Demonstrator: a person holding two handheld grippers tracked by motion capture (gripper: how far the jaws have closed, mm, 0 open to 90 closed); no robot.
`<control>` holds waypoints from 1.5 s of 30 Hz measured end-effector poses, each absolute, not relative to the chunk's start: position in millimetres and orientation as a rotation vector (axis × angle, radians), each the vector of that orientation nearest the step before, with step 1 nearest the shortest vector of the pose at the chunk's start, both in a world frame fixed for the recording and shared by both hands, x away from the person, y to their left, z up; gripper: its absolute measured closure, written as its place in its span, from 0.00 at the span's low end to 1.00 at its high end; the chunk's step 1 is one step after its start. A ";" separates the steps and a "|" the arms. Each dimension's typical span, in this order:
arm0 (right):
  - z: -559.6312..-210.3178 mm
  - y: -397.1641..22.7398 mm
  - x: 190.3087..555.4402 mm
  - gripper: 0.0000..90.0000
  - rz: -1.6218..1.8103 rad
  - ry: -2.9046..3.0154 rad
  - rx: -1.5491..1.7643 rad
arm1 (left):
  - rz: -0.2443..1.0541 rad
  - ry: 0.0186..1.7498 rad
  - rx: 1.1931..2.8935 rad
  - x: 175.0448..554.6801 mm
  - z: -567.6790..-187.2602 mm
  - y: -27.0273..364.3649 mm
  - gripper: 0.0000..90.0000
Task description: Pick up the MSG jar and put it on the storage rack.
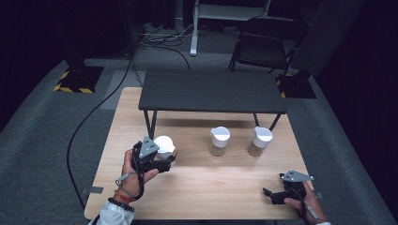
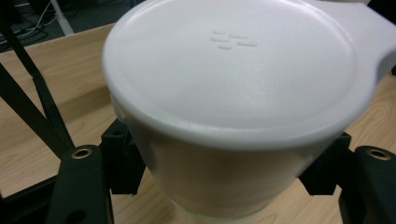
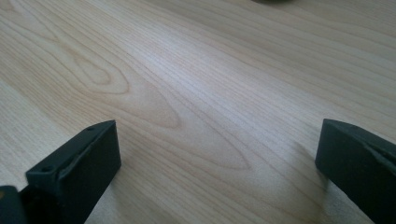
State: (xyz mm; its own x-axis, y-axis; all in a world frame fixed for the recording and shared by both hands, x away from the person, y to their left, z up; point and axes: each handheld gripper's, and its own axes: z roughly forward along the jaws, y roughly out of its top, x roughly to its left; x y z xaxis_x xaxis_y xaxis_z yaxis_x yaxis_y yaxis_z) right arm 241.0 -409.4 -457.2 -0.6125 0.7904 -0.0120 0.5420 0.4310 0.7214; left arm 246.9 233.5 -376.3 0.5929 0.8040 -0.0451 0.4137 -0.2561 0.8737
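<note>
My left gripper [image 1: 165, 158] is shut on a white-lidded jar [image 1: 164, 146], holding it just above the wooden table [image 1: 211, 183] at the left. In the left gripper view the jar [image 2: 233, 102] looms close, its white lid on top and its body clamped between the two black jaws. Two more white-lidded jars stand in front of the small black table: one in the middle [image 1: 219, 140] and one to the right [image 1: 259, 140]. My right gripper [image 1: 271, 194] rests near the table's front right corner, its jaws wide apart over bare wood [image 3: 205, 116].
A low black table [image 1: 211, 90] stands on the far half of the wooden table, its legs just behind the jars. A folding chair [image 1: 267, 42] and cables lie on the floor beyond. Bare wood stretches between the two grippers.
</note>
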 end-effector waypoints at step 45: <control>-457.2 -409.3 241.0 0.00 0.989 2.340 1.139 | 0.585 0.905 1.759 273.2 -284.7 206.1 0.34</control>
State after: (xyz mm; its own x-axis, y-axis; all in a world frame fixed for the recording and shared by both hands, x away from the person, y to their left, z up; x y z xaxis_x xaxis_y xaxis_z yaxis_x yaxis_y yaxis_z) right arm 241.0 -409.3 -457.2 -0.6126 0.7903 -0.0121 0.5419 0.4312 0.7214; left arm 273.2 206.1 -284.7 0.5985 0.8006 -0.0309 0.3007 -0.1887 0.9349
